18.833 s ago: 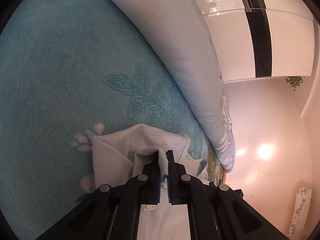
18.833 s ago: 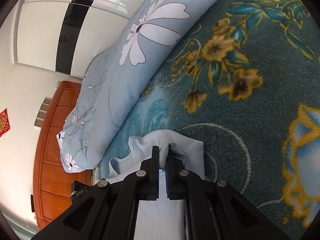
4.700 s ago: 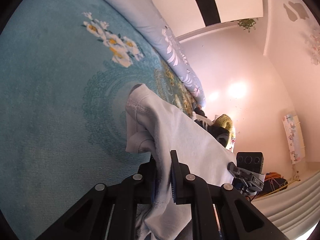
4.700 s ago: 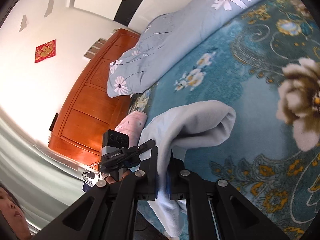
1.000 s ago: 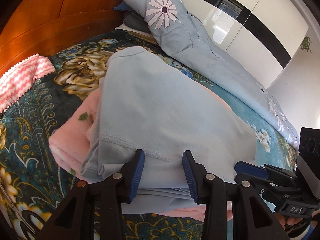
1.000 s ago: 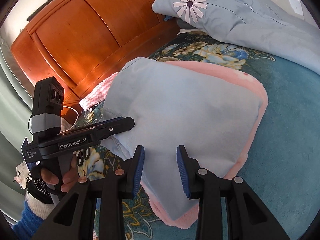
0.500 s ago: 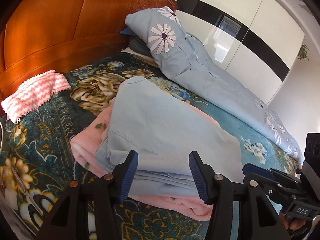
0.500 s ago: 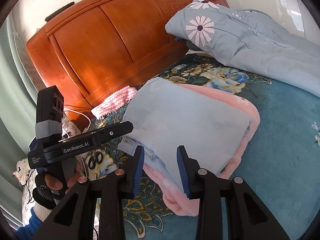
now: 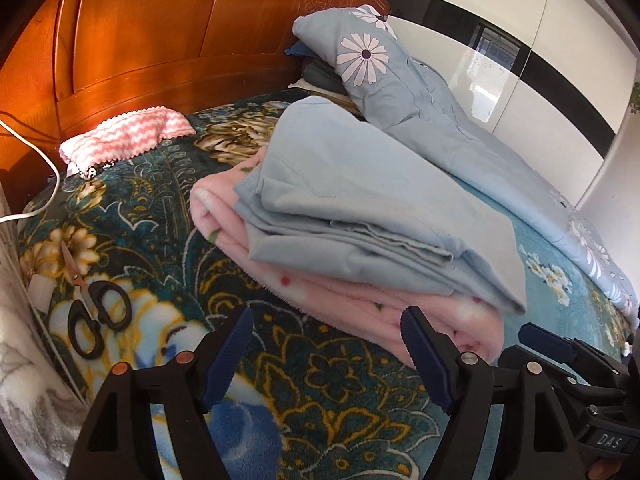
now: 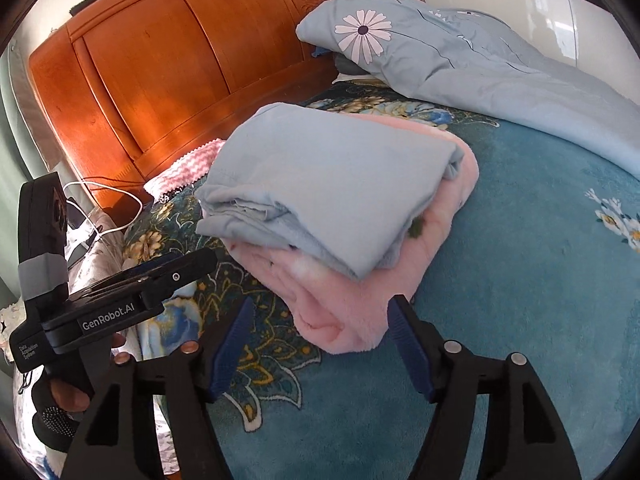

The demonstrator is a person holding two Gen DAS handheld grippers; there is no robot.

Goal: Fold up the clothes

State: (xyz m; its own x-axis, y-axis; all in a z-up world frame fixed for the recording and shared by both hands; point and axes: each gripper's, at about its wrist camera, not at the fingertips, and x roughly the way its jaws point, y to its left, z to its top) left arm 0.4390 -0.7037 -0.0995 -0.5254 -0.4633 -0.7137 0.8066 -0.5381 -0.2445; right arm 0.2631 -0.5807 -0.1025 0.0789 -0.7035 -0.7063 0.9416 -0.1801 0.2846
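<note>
Both let go: left gripper (image 9: pixel 326 344) and right gripper (image 10: pixel 318 334) jaws had just opened wide, empty. Folded blue garment (image 10: pixel 320 184) sat on pink blanket (image 10: pixel 352 304), on the bed (image 10: pixel 540 280). Fold looked done.

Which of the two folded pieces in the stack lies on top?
The light blue folded garment lies on top; the fluffy pink blanket sits beneath it, its edge sticking out along the sides.

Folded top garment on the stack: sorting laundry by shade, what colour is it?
Plain light blue garment, lying on a pink blanket; clearest in right wrist view.
</note>
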